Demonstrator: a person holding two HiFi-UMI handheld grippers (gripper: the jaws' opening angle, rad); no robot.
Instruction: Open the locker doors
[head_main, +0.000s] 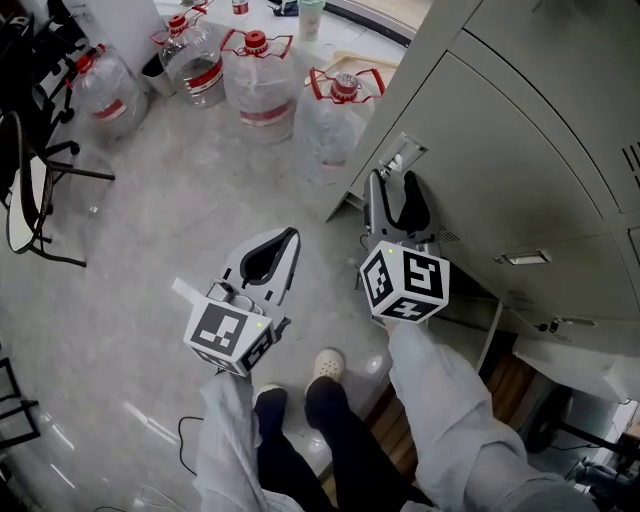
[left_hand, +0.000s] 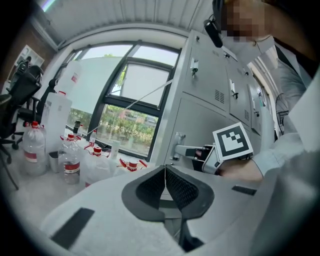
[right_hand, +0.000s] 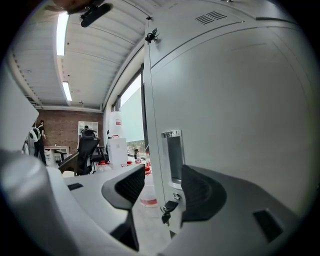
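Grey lockers fill the right side of the head view. The lowest door has a recessed metal handle near its left edge, with a key hanging in the lock below it. My right gripper is open, one jaw on each side of that door edge at handle height; in the head view the right gripper points at the handle. My left gripper hangs over the floor left of the lockers, shut on nothing. In the left gripper view its pads meet.
Several large water bottles with red caps stand on the floor ahead by a window. A black office chair is at the far left. The person's legs and a white shoe are below the grippers. Another locker handle sits to the right.
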